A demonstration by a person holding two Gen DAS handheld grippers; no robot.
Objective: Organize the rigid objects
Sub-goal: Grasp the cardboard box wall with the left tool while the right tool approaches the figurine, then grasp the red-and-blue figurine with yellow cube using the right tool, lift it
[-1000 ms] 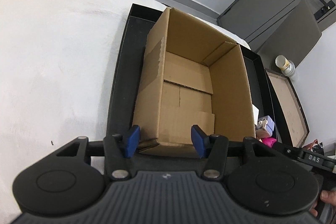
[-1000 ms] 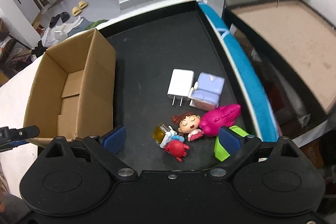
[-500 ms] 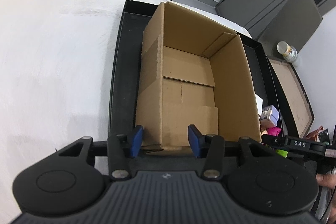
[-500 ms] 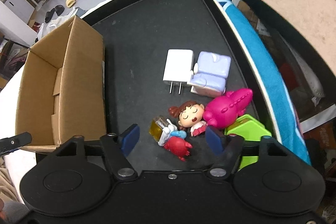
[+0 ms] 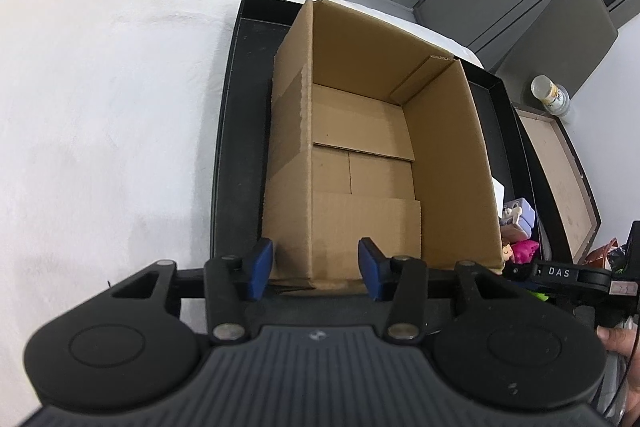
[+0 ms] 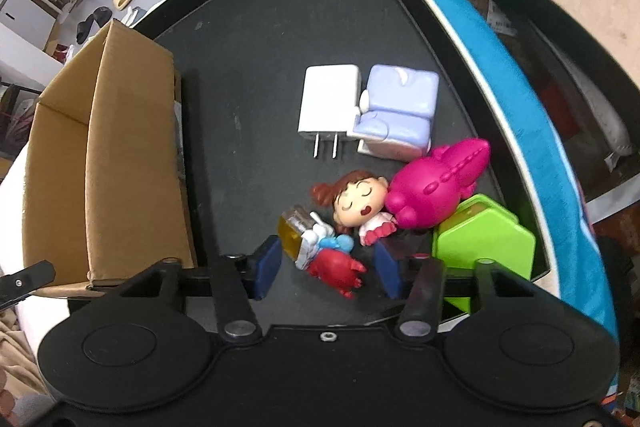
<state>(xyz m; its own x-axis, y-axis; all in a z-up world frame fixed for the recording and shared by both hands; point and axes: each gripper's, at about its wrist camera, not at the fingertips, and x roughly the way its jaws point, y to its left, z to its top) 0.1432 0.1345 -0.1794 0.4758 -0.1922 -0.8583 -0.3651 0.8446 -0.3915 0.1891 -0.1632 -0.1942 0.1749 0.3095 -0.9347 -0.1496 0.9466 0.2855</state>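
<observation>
Now the right claw is closing around the red toy beside the box, not yet pinching; centring it should avoid snagging the doll.

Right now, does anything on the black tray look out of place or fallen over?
Yes. The toys lie tumbled in a pile: the doll is on its back against the pink dinosaur, which leans on the green box. The cardboard box is empty.
</observation>
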